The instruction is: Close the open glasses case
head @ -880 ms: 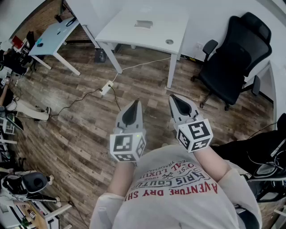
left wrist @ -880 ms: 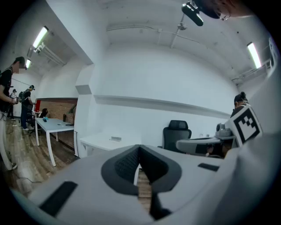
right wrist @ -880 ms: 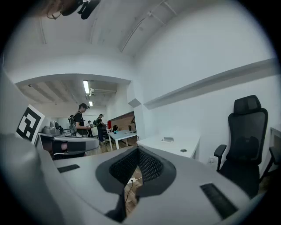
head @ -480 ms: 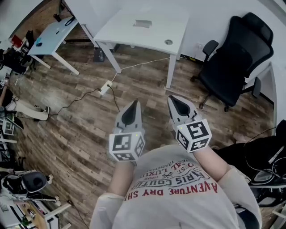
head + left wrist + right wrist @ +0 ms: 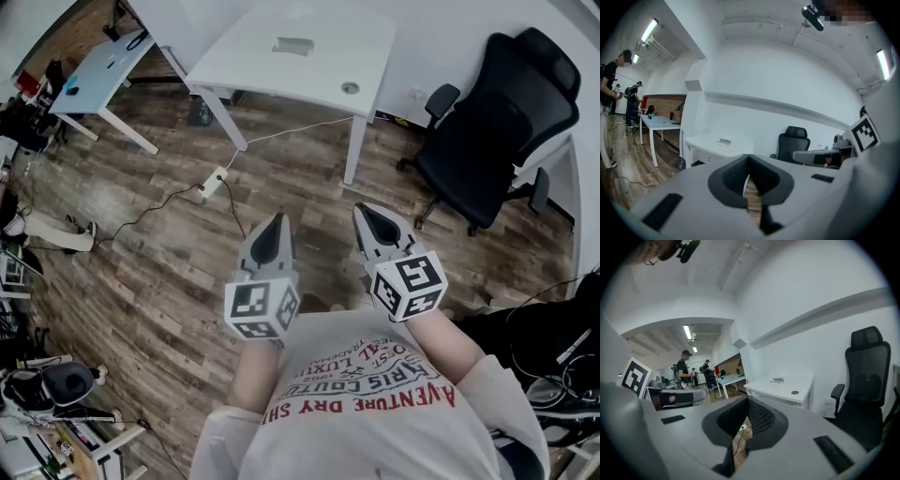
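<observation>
A small grey, flat object [image 5: 292,45] lies on the white table [image 5: 281,70] far ahead; it may be the glasses case, too small to tell. It also shows as a small box [image 5: 724,140] in the left gripper view and as a small box [image 5: 777,380] in the right gripper view. My left gripper [image 5: 278,219] and right gripper [image 5: 362,209] are held side by side in front of the person's chest, well short of the table. Both are shut with nothing between the jaws, as seen on the left gripper [image 5: 749,157] and the right gripper [image 5: 747,400].
A black office chair [image 5: 497,122] stands right of the table. A power strip with cables [image 5: 217,180] lies on the wooden floor. A pale blue table [image 5: 94,66] stands at the far left. People stand in the background [image 5: 611,108]. Equipment crowds the left edge [image 5: 47,384].
The head view has shifted a little, so the white table now sits slightly more to the left. Both grippers keep their pose and stay shut.
</observation>
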`<state>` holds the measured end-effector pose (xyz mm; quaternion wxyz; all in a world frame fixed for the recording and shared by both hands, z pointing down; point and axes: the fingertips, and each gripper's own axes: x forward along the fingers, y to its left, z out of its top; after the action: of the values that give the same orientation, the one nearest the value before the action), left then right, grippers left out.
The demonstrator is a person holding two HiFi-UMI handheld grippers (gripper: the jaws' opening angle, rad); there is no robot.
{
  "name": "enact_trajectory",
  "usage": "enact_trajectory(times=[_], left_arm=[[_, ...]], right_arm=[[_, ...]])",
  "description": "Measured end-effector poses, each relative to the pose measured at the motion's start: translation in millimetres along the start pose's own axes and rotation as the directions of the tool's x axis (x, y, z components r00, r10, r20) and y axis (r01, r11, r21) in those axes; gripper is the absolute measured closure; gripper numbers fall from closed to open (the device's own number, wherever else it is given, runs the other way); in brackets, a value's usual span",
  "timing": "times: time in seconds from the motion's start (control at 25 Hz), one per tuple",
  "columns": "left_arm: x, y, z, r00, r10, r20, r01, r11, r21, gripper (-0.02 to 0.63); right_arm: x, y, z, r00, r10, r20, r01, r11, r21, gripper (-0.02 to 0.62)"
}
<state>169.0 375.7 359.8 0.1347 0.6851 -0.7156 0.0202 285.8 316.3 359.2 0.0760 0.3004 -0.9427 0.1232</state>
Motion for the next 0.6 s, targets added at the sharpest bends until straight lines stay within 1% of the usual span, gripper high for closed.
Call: enact_trajectory(times=[0.24, 0.4, 0.6], left_arm=[[23, 26, 3, 1.000, 0.020, -0.023, -0.020, 1.000, -0.009, 0.601], [49, 48, 4, 0.999, 0.008, -0.032, -0.008, 1.000, -0.024, 0.601], [90, 96, 16, 0.999, -0.034, -0.040, 0.032, 0.998, -0.046, 0.601]], right_arm=[[33, -10, -6, 0.999, 0.015, -0.041, -0.012, 0.997, 0.080, 0.583], [67, -14, -4, 0.998, 0.010, -0.056, -0.005, 0.997, 0.073, 0.583], [128, -13, 4, 0.997, -0.022, -0.078, 0.027, 0.997, 0.073, 0.583]])
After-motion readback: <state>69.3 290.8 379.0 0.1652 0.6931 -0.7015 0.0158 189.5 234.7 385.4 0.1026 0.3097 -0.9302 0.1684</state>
